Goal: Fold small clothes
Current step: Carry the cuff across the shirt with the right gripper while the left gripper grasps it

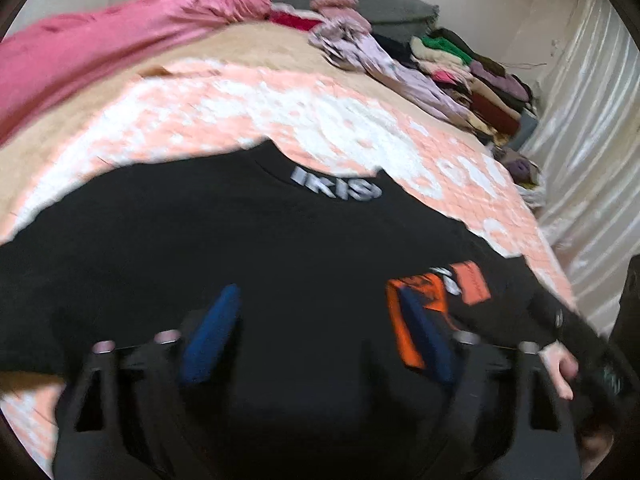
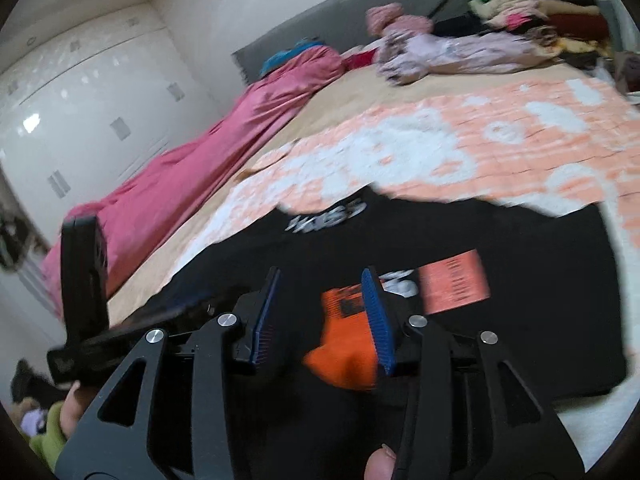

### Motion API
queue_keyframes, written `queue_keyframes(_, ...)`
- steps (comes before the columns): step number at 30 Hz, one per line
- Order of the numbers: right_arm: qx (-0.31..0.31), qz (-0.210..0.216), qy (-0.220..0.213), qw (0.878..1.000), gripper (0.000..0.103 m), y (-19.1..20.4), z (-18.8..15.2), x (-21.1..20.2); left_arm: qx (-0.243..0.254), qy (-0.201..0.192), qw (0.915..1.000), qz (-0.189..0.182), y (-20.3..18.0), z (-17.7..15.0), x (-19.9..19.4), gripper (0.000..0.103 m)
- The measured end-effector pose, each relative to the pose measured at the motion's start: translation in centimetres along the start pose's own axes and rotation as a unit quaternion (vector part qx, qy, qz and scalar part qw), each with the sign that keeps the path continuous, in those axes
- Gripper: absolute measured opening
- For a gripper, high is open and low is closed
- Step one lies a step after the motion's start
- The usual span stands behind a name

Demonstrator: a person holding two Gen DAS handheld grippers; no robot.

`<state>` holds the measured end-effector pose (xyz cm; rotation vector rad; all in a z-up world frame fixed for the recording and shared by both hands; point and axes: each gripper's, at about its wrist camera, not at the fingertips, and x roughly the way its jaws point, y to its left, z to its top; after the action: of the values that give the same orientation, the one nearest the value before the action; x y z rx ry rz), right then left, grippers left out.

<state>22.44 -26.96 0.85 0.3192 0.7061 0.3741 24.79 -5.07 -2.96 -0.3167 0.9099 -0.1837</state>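
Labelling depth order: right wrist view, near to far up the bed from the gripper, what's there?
Right gripper → black shirt → peach quilt → tan sheet → lilac garment → grey headboard.

Two black hand-held claws with blue pads

The left claw [image 1: 316,332] and the right claw [image 2: 320,316] have matte black linkage arms with triangle-shaped cut-outs and round silver screws at the joints. Each finger carries a dark blue pad [image 2: 378,320] with fine ribs along its edge. A hand [image 1: 560,372] comes out of a black sleeve [image 1: 560,312]; another sleeve [image 2: 50,436] is light green.
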Motion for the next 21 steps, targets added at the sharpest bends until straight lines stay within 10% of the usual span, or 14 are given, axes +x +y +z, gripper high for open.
queue_keyframes(8,0.029,-0.077,-0.041,0.996,0.035,-4.1,1.4,-3.0,-0.008,0.093,0.9934,-0.067,-4.8,-2.6,5.1,0.06)
queue_keyframes(11,0.034,-0.079,-0.044,0.995,0.035,-4.5,1.5,-3.2,0.011,0.077,0.9962,-0.038,-6.4,-2.9,5.8,0.055)
queue_keyframes(12,0.036,-0.079,-0.044,0.995,0.035,-4.5,1.5,-3.1,0.015,0.071,0.9967,-0.035,-6.7,-2.9,5.8,0.032)
queue_keyframes(15,0.038,-0.082,-0.043,0.995,0.035,-4.7,1.6,-3.1,0.034,0.056,0.9975,-0.024,-7.6,-2.6,5.9,0.016)
queue_keyframes(21,0.043,-0.09,-0.053,0.994,0.035,-5.3,1.7,-3.8,0.057,0.012,0.9975,-0.04,-7.0,-1.0,3.5,0.01)
